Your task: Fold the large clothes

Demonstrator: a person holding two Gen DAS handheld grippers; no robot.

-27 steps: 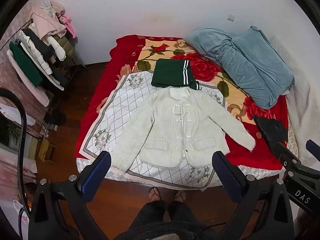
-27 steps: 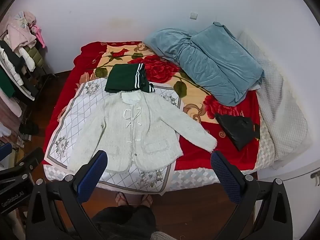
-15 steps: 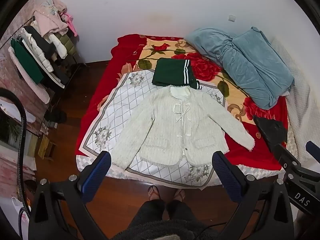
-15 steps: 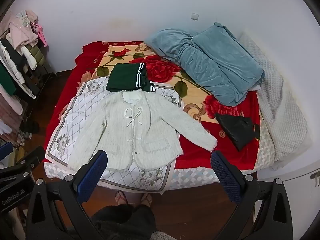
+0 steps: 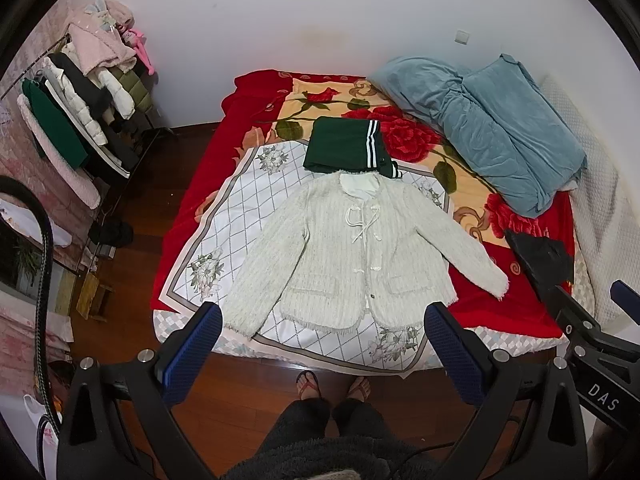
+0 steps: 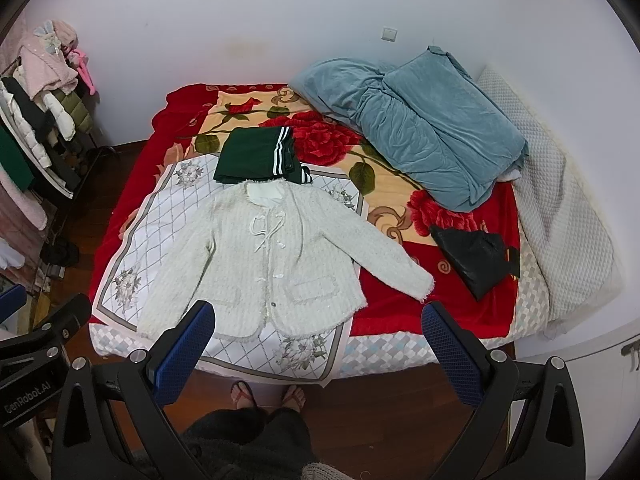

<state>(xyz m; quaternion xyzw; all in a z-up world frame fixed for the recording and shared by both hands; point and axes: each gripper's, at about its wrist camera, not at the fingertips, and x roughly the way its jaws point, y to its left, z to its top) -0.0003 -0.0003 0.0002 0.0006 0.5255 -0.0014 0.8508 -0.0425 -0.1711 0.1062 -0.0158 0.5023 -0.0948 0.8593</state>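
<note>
A cream knit cardigan (image 5: 356,256) lies spread flat, front up, sleeves out, on a white patterned cloth (image 5: 248,216) on the bed; it also shows in the right wrist view (image 6: 264,264). A folded dark green garment with white stripes (image 5: 344,146) lies just beyond its collar, also in the right wrist view (image 6: 256,152). My left gripper (image 5: 320,344) is open and empty, held high above the bed's near edge. My right gripper (image 6: 316,344) is open and empty, likewise above the near edge.
A blue blanket (image 5: 492,128) is heaped at the bed's far right. A black bag (image 5: 540,256) lies on the red floral bedspread (image 5: 200,184). A clothes rack (image 5: 76,120) stands left of the bed. My feet (image 5: 332,384) stand on the wood floor by the bed.
Both views have shifted slightly; the bed and cardigan sit a little further right and up in the frames. The clothes have not moved.
</note>
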